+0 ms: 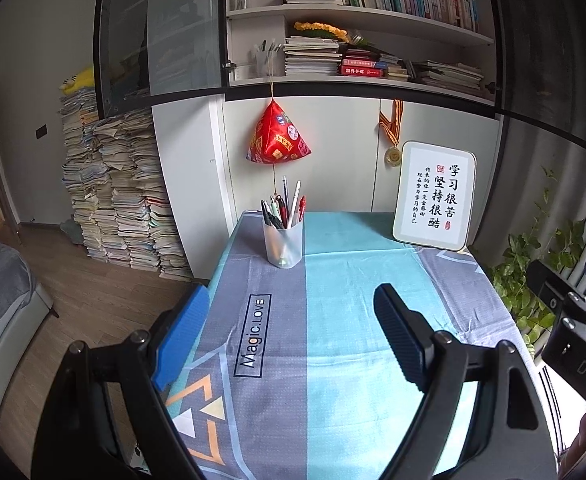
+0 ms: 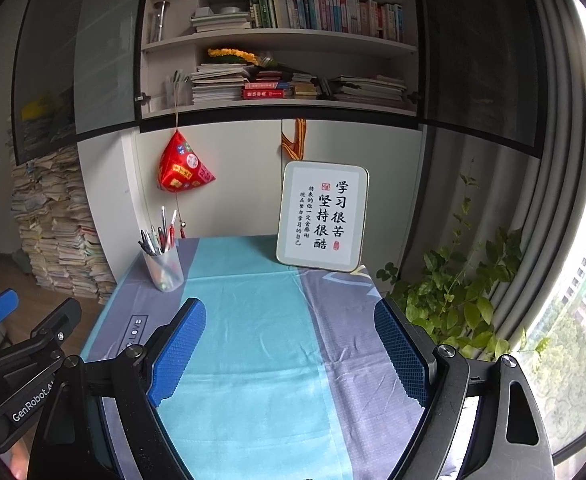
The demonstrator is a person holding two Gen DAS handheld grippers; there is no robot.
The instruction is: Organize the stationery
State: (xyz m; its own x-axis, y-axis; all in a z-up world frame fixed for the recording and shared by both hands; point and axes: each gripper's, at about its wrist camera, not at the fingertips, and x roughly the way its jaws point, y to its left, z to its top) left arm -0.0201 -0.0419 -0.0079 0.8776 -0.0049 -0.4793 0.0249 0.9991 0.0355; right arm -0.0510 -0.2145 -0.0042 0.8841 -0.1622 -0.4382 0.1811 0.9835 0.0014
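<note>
A translucent pen cup [image 1: 284, 245] full of several pens [image 1: 283, 210] stands at the far left of the table; it also shows in the right wrist view [image 2: 165, 266]. My left gripper [image 1: 293, 340] is open and empty, held above the near part of the tablecloth [image 1: 333, 280], well short of the cup. My right gripper [image 2: 293, 354] is open and empty over the cloth [image 2: 261, 320], to the right of the cup. The left gripper's body [image 2: 21, 364] shows at the left edge of the right wrist view.
A framed calligraphy board [image 1: 433, 196] leans on the wall at the table's back right. A red pyramid ornament [image 1: 279, 136] hangs above the cup. Bookshelves [image 1: 357, 40] are above. Paper stacks [image 1: 121, 192] stand on the floor left; a plant [image 2: 453, 300] is right.
</note>
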